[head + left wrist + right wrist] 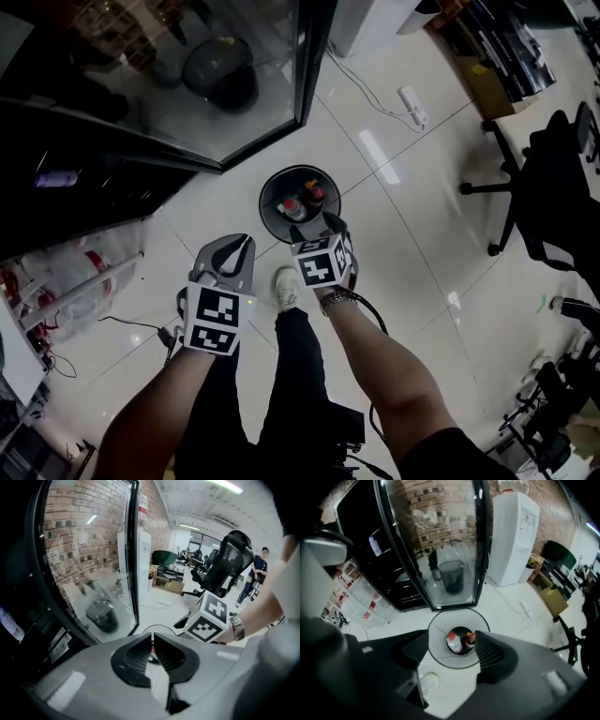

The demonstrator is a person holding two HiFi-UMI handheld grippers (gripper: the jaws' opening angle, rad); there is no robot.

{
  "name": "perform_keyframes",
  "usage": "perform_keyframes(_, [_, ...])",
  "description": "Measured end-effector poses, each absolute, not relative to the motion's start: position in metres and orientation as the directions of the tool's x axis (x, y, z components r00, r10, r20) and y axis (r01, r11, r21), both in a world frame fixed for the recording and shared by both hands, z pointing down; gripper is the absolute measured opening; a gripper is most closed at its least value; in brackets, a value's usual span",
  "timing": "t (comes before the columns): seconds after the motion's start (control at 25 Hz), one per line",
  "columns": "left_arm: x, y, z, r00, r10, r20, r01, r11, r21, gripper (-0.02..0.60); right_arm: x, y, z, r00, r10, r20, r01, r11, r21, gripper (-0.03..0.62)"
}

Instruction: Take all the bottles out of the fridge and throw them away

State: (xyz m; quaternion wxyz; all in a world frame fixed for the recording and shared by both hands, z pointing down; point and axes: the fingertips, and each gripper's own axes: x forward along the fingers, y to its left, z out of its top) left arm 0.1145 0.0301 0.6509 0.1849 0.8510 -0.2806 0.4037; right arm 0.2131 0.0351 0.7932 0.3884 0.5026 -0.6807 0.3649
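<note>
A round mesh waste bin (272, 183) stands on the white floor in front of the fridge's open glass door (187, 84). Inside it lie a white bottle with a red cap (453, 641) and another bottle with a red cap (469, 639), also in the head view (298, 202). My right gripper (454, 639) hangs just above the bin, pointing steeply down, jaws wide open and empty; in the head view it (326, 223) overlaps the bin's near rim. My left gripper (230, 248) is left of the bin over bare floor, its jaws (152, 641) shut with nothing between them.
The dark fridge interior (84, 178) lies at left. A white water dispenser (513, 536) stands beyond the door, a power strip (413, 105) lies on the floor, an office chair (553, 187) stands at right. Plastic bags (66, 281) and cables lie at left. My shoe (286, 286) is near the bin.
</note>
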Motion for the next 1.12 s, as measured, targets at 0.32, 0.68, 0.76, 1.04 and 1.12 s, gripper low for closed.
perform_keyframes(0.32, [0.121,0.027,0.639,0.52,-0.341,0.783,-0.627,-0.775,0.08,0.005,0.219,0.045,0.782,-0.199,-0.401,0.894,-0.968,0.224,-0.115,0.307])
perform_keyframes(0.68, [0.106,0.026,0.607,0.506,-0.386,0.771,-0.667,-0.742,0.066,0.005,0.201,0.028,0.727,-0.235,-0.454,0.859,-0.955,0.271,-0.118,0.295])
perform_keyframes(0.76, [0.097,0.028,0.597,0.498,-0.404,0.767,-0.685,-0.726,0.062,0.004,0.19,0.024,0.71,-0.252,-0.471,0.846,-0.949,0.292,-0.12,0.295])
perform_keyframes(1.04, [0.05,0.024,0.56,0.451,-0.506,0.735,-0.765,-0.644,0.025,0.005,0.138,0.013,0.65,-0.326,-0.515,0.793,-0.901,0.423,-0.095,0.295])
perform_keyframes(1.12, [0.029,0.02,0.549,0.432,-0.543,0.72,-0.79,-0.613,0.011,0.005,0.119,0.008,0.636,-0.347,-0.52,0.781,-0.883,0.461,-0.085,0.295])
